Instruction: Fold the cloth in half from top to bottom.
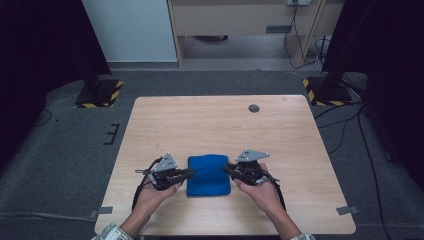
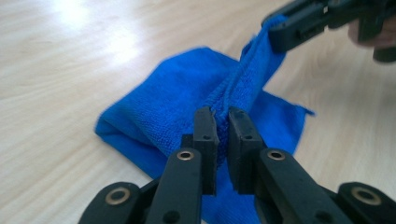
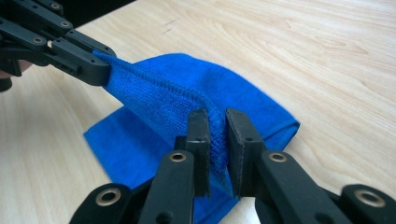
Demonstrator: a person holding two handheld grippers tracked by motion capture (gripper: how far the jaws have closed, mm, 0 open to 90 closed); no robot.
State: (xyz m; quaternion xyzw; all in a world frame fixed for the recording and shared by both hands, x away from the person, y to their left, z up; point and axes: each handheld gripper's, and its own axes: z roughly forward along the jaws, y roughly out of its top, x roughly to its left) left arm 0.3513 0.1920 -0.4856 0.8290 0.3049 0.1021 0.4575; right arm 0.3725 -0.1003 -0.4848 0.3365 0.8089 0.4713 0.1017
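From my left gripper [image 2: 222, 122] view, my jaws were pinched on a raised seam of the blue cloth [image 2: 187, 102], and that hem ran taut away from me to my right gripper [image 2: 285, 28], which clamped its far end. My right gripper [image 3: 217, 123] view gave the mirror of it: my jaws closed on the same stitched edge, with the left gripper [image 3: 95, 65] biting the cloth [image 3: 224, 93] farther off. Both close views showed the lifted ridge and the layer folded beneath it; the high view flattened all that into a plain blue rectangle.

In the high view the cloth [image 1: 208, 174] lay on the bench [image 1: 210, 120] close to its near edge, about midway between the side edges, its long axis running near edge to far edge. My left gripper [image 1: 185, 173] sat at its left side, my right gripper [image 1: 227, 168] at its right. From up there the jaw tips were too small to read, and my forearms were cut off at the bottom.
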